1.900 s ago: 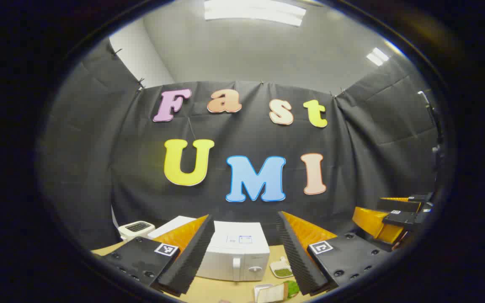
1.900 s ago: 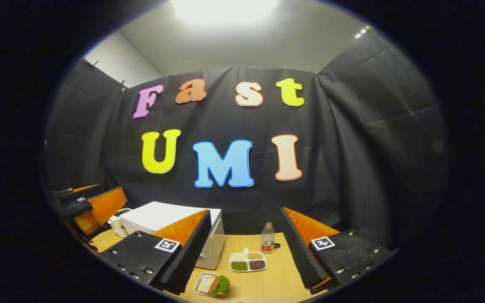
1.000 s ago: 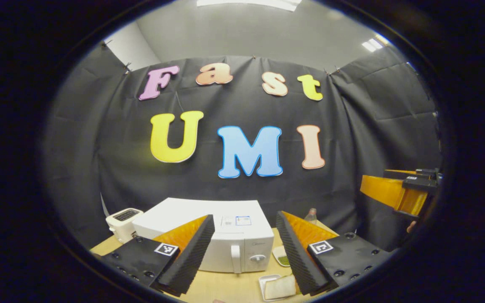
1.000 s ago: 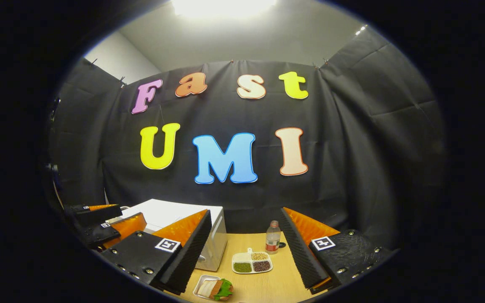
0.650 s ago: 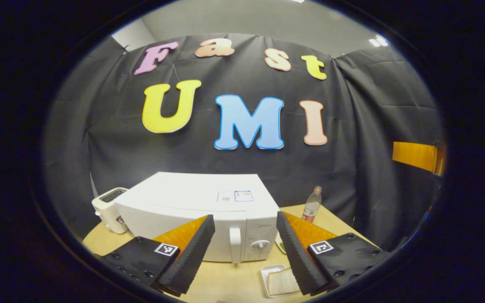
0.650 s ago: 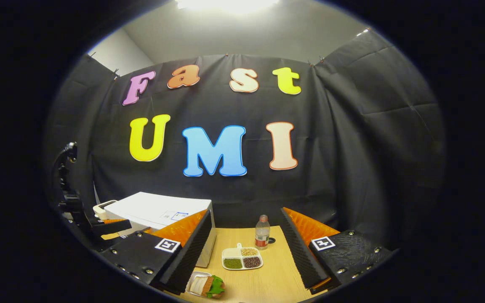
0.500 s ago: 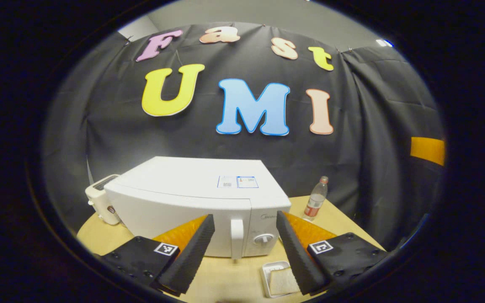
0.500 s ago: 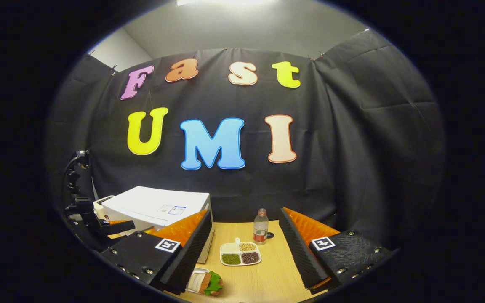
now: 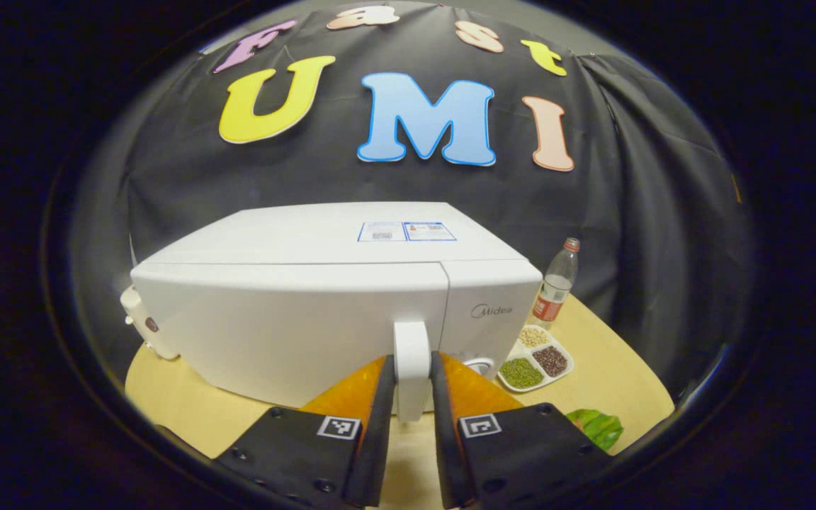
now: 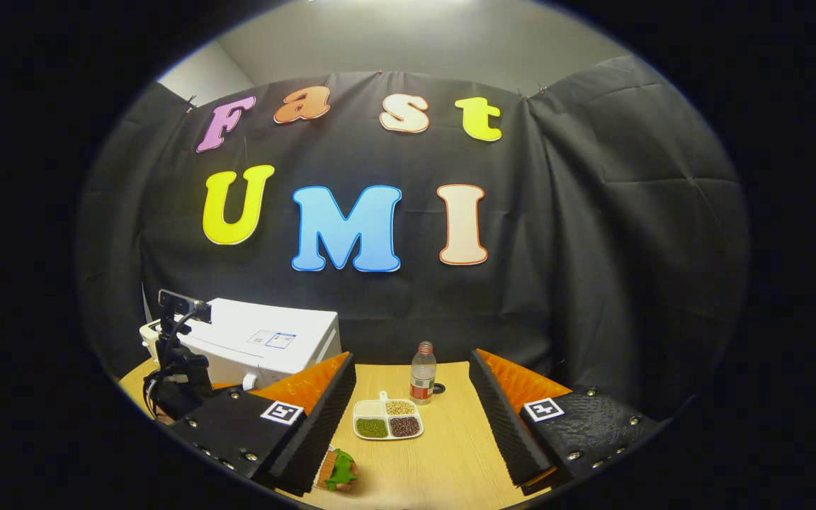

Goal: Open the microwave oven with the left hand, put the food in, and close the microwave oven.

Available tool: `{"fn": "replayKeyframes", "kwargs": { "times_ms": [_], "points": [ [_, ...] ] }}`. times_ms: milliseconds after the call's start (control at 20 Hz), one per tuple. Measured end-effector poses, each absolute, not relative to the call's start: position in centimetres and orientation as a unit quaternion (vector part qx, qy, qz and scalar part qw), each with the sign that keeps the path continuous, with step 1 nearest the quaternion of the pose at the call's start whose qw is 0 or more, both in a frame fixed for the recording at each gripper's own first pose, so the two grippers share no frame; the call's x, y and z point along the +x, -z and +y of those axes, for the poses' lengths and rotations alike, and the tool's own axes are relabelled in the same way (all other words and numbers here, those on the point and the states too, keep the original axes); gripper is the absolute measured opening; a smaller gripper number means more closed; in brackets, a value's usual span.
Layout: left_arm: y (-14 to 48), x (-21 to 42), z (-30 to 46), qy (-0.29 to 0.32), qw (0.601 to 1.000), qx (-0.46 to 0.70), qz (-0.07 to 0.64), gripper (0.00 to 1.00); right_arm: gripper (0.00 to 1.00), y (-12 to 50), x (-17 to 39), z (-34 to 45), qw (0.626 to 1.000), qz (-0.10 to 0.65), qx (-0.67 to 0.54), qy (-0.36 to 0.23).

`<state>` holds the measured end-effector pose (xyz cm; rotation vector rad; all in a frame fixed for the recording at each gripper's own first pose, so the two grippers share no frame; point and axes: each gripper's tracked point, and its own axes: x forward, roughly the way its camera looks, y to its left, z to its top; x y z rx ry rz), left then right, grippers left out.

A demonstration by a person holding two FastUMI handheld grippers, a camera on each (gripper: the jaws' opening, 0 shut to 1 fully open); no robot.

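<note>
White microwave oven sits on the table, door shut. Left gripper is clamped on the upright door handle, handle's long axis vertical between the fingers. Right gripper hangs spread apart, holding nothing; its view adds the sandwich just beside its left finger.

This is a recording booth dressed as a small kitchen corner, not a real home. Black cloth hangs in folds as the back and side walls (clipped along its top edge), with a plain grey ceiling above it. A light wooden table carries kitchen things: a white microwave on the left, a toaster behind it, a bottle at the far edge, and a divided dish of beans nearer.
</note>
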<state>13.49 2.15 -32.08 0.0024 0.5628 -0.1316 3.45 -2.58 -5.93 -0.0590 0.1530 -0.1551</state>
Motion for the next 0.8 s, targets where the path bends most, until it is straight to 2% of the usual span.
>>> {"fn": "replayKeyframes", "kwargs": {
  "times_ms": [50, 100, 150, 200, 250, 400, 500, 650, 800],
  "points": [
    [32.2, 13.4, 1.9, 0.068, 0.959, 0.004, 0.276, 0.34, 0.97, 5.9, 3.5, -2.5, 0.994, 0.077, -0.029, 0.078],
    [32.2, 13.2, 2.0, 0.071, 0.959, 0.004, 0.275, 0.30, 0.97, 5.9, 3.5, -2.3, 0.994, 0.077, -0.026, 0.077],
    [32.0, 13.3, 2.0, 0.073, 0.959, 0.008, 0.273, 0.31, 0.97, 5.9, 3.5, -2.1, 0.994, 0.077, -0.024, 0.076],
    [31.9, 13.2, 2.1, 0.076, 0.960, 0.012, 0.270, 0.22, 0.97, 6.1, 3.6, -1.8, 0.994, 0.078, -0.022, 0.074],
    [31.9, 13.0, 2.1, 0.078, 0.960, 0.014, 0.267, 0.24, 0.97, 6.2, 3.5, -1.5, 0.994, 0.080, -0.021, 0.071],
    [31.7, 12.9, 2.2, 0.077, 0.960, 0.015, 0.268, 0.07, 0.97, 6.2, 3.5, -0.8, 0.995, 0.080, -0.026, 0.061],
    [31.8, 12.9, 2.1, 0.079, 0.960, 0.012, 0.269, 0.09, 0.97, 6.2, 3.3, -0.7, 0.995, 0.080, -0.025, 0.060],
    [31.7, 12.7, 2.1, 0.083, 0.959, 0.014, 0.272, 0.06, 0.97, 6.2, 3.2, -0.9, 0.995, 0.081, -0.023, 0.062],
    [31.1, 8.9, 2.7, 0.091, 0.959, 0.026, 0.266, 0.06, 0.97, 6.0, 3.3, -0.9, 0.995, 0.077, -0.024, 0.063]
  ]
}}
